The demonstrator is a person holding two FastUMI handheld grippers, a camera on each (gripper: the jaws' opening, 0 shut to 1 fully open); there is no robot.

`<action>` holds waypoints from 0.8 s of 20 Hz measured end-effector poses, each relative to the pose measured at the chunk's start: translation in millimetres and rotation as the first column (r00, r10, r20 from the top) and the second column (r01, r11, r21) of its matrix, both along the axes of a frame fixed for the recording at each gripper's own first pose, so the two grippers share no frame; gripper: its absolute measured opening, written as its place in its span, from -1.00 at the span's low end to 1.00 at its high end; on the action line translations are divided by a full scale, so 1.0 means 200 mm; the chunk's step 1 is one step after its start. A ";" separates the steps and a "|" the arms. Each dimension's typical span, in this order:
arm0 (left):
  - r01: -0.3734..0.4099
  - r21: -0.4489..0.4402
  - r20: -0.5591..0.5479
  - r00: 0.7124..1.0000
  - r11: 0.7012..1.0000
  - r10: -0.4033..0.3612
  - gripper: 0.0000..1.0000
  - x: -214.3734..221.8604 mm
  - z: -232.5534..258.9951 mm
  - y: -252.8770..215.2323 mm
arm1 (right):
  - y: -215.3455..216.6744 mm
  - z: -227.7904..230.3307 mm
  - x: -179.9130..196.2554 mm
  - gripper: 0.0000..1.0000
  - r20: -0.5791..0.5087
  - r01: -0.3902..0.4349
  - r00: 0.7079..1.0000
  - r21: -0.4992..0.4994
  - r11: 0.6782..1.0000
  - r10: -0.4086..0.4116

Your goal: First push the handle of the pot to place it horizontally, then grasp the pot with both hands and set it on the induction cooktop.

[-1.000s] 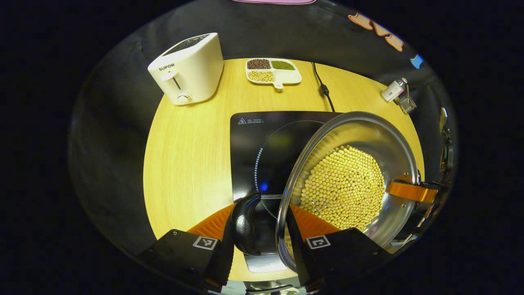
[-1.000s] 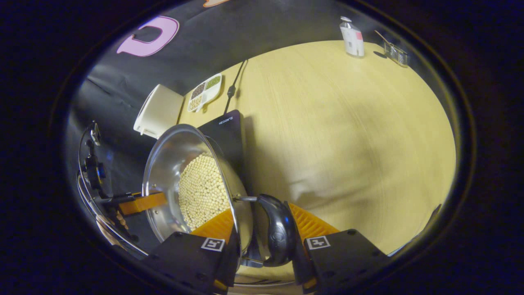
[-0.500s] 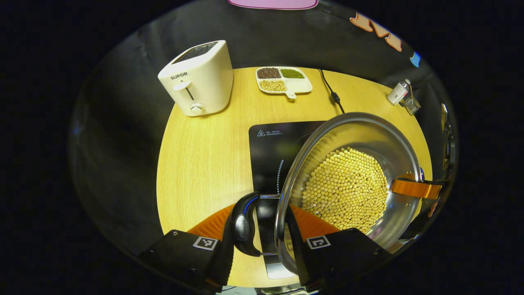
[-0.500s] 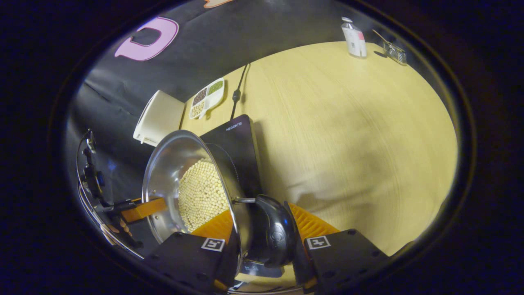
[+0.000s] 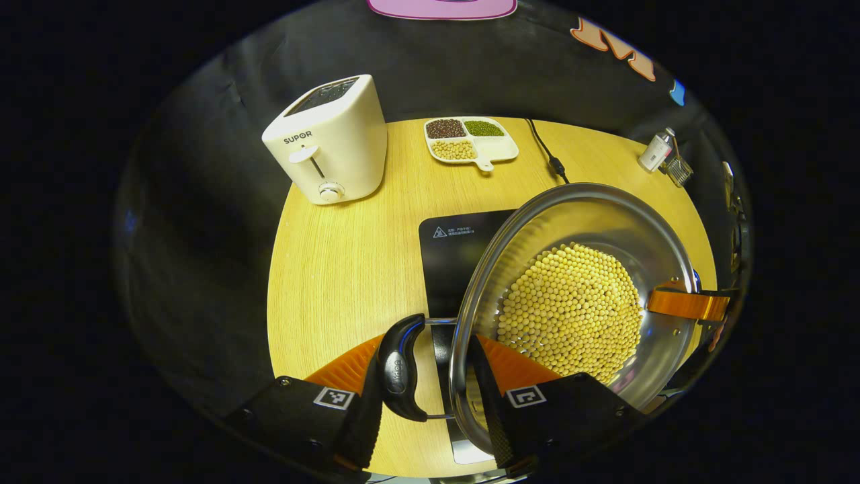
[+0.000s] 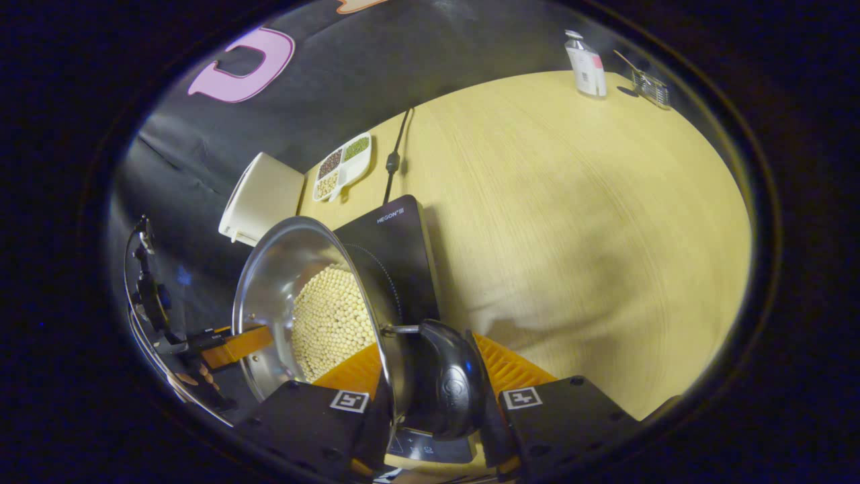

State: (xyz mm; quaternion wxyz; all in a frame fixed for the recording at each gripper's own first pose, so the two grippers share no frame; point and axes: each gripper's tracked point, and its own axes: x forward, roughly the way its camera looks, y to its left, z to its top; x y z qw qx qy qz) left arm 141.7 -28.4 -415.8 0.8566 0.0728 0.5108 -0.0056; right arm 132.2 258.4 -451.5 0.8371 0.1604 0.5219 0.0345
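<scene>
- Left gripper [image 5: 424,376] is pinched on the pot's black curved side handle [image 5: 400,368]; one finger sits outside the handle, the other inside the rim.
- Right gripper [image 6: 430,390] is clamped the same way on the opposite black handle [image 6: 449,383].
- The round stainless-steel pot [image 5: 578,235], holding a bed of yellow soybeans [image 5: 571,312], hangs between both grippers, partly above the flat black induction cooktop [image 5: 457,262] on the pale wooden table [image 5: 336,269].
- Judged step: the two-handed carry; the handle push looks done.
- Next move likely calls for centring over the cooktop's ring, then lowering level so no beans spill.
- Farther back stands a cream toaster [image 5: 329,138].
</scene>
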 end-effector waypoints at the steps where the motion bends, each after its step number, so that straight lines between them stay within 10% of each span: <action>1: 0.001 0.001 0.003 1.000 1.000 -0.001 0.35 0.00 0.00 0.00 | 0.00 0.00 0.00 0.15 0.002 0.002 1.000 0.001 1.000 -0.002; 12: -0.040 0.021 0.044 0.998 0.999 0.039 0.53 0.03 0.00 0.01 | 0.05 0.06 -0.04 0.04 -0.021 -0.012 1.000 0.076 0.997 0.013; 16: -0.096 -0.061 0.162 0.981 0.994 0.105 1.00 0.10 0.04 -0.07 | 0.05 0.10 0.02 0.86 0.037 -0.025 0.999 0.099 0.995 0.022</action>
